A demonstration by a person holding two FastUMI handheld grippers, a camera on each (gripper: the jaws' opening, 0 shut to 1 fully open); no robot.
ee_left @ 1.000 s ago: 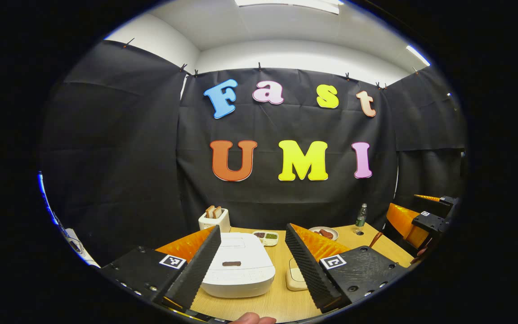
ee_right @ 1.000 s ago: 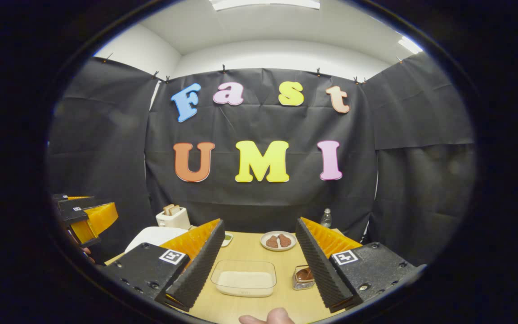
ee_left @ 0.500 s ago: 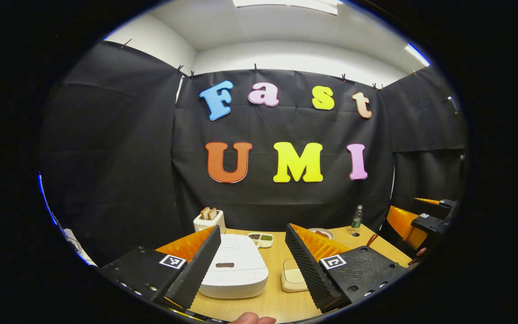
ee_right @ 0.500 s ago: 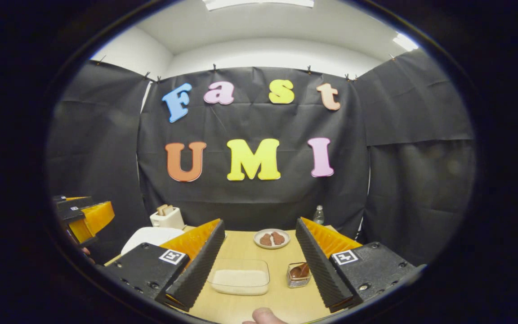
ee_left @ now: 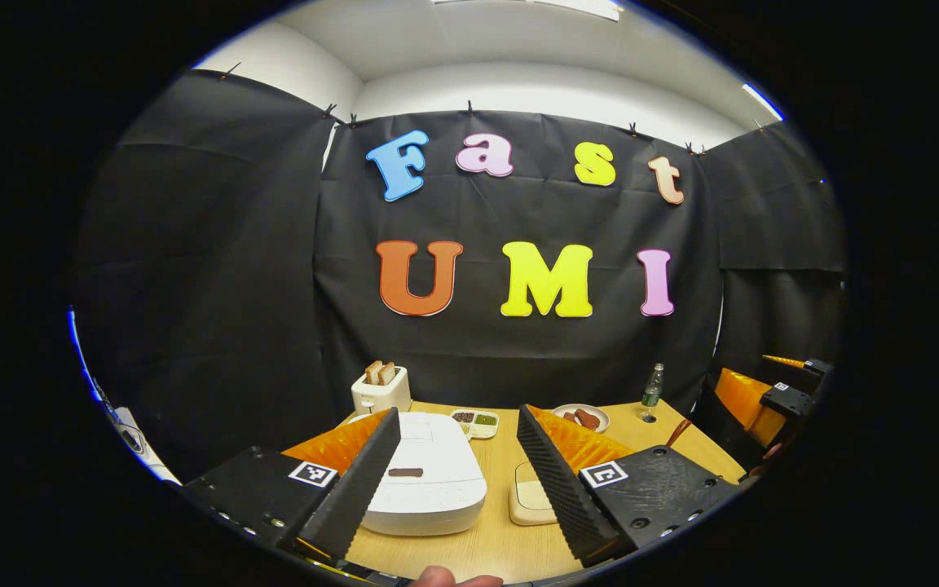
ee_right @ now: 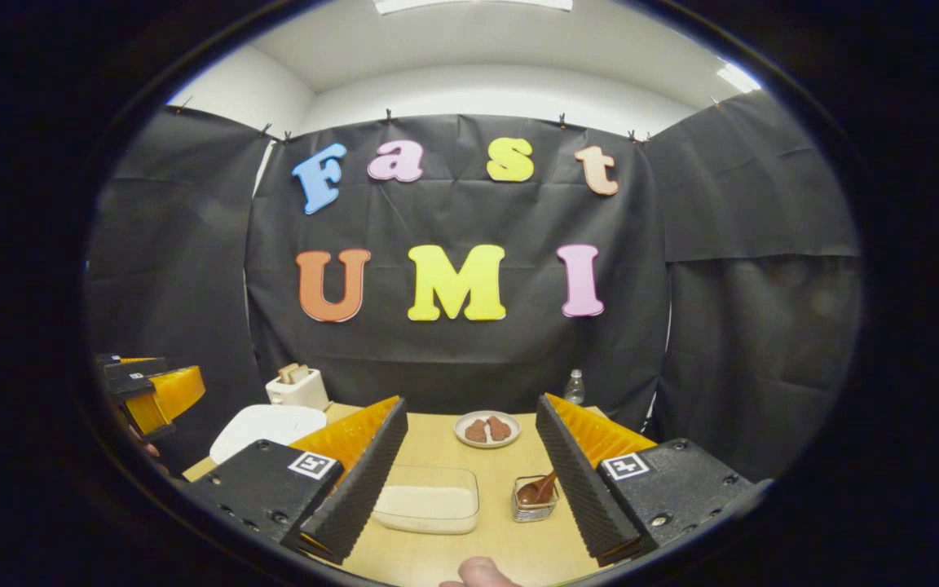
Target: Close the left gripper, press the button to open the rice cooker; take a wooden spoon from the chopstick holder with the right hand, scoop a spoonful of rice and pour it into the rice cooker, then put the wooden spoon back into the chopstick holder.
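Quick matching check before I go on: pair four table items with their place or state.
Things:
1. rice cooker
2. wooden spoon
3. rice tray
4. toaster

States:
A. holds two slices
B. between the open right gripper fingers
C. lid shut
D. standing in the chopstick holder

Pairs: 1-C, 2-D, 3-B, 4-A

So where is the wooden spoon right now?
In the right gripper view the wooden spoon sits in the small holder on the table, just right of the clear rice box, in front of the plate.
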